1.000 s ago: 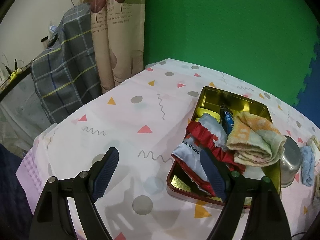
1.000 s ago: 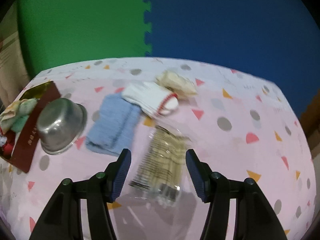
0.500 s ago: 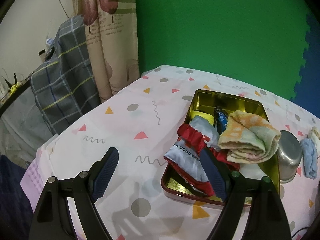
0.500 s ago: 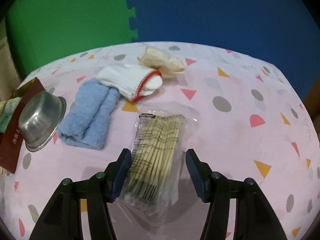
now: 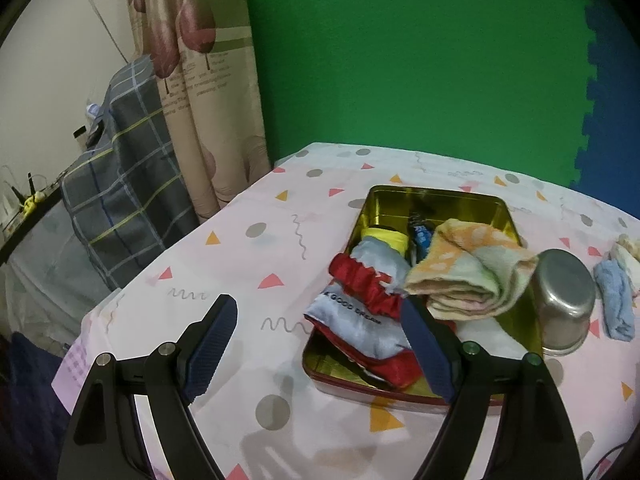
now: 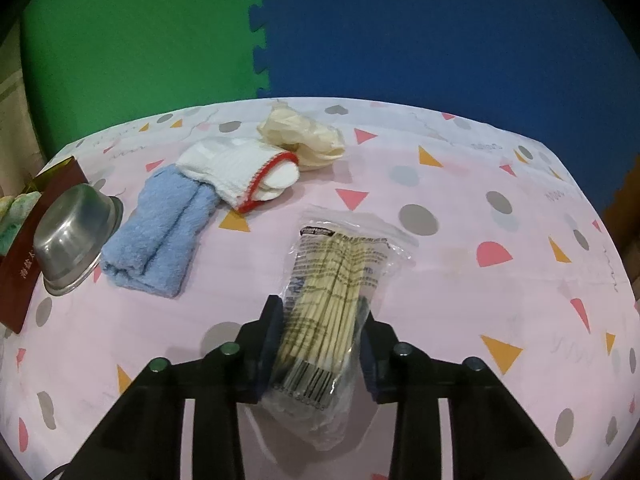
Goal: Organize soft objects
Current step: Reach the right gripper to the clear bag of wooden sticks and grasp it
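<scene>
A: Where does the packet of sticks (image 6: 336,304) lie?

B: On the table (image 6: 460,280), between my right gripper (image 6: 320,344) pads, long axis running away from me. Jaws closing on its near end.

A: Left gripper (image 5: 320,344)?

B: Spread, empty, near the tin (image 5: 436,196).

Pale-blue towel (image 6: 160,236) on pink tablecloth (image 6: 460,292) (dots, triangles).
</scene>
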Demonstrator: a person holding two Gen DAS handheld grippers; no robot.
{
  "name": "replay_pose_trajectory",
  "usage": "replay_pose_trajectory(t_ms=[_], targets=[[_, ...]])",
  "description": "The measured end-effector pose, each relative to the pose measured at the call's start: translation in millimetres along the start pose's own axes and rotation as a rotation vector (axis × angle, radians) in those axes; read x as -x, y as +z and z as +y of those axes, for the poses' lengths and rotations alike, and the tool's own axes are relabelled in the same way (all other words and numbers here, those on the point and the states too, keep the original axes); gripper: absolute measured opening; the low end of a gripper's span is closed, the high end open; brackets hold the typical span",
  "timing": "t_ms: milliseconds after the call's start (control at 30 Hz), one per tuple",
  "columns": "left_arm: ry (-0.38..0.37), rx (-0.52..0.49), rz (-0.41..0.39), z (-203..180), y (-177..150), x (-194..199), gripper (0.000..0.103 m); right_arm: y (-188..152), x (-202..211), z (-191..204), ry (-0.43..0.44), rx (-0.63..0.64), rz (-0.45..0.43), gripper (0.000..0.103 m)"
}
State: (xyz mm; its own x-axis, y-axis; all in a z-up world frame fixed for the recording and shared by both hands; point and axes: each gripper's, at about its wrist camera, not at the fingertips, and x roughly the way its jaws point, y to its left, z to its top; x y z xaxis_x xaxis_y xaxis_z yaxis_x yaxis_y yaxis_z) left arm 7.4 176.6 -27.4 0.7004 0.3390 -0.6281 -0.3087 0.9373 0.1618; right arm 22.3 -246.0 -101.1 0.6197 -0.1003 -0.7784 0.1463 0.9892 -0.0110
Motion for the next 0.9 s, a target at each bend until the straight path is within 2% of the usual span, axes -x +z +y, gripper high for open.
replay_pose_trajectory(t_ms=[300,633,767,900], targets=[[-0.051,-0.08,-0.026,-27,4,29,0.082,-2,2,-32,-0.014,-0.019,-0.003,0.031],[-0.226,-0.206,-0.013,-100,6,51,0.082,-6,3,-79,-0.066,-0.054,0.0,0.031],[-0.332,-0.264,0.009,-139,6,57,0.082,-9,4,-99,-0.066,-0.087,0.001,0.031],[-0.421,-0.314,0.047,-177,3,56,0.082,-9,2,-98,-0.065,-0.086,0.001,0.031]])
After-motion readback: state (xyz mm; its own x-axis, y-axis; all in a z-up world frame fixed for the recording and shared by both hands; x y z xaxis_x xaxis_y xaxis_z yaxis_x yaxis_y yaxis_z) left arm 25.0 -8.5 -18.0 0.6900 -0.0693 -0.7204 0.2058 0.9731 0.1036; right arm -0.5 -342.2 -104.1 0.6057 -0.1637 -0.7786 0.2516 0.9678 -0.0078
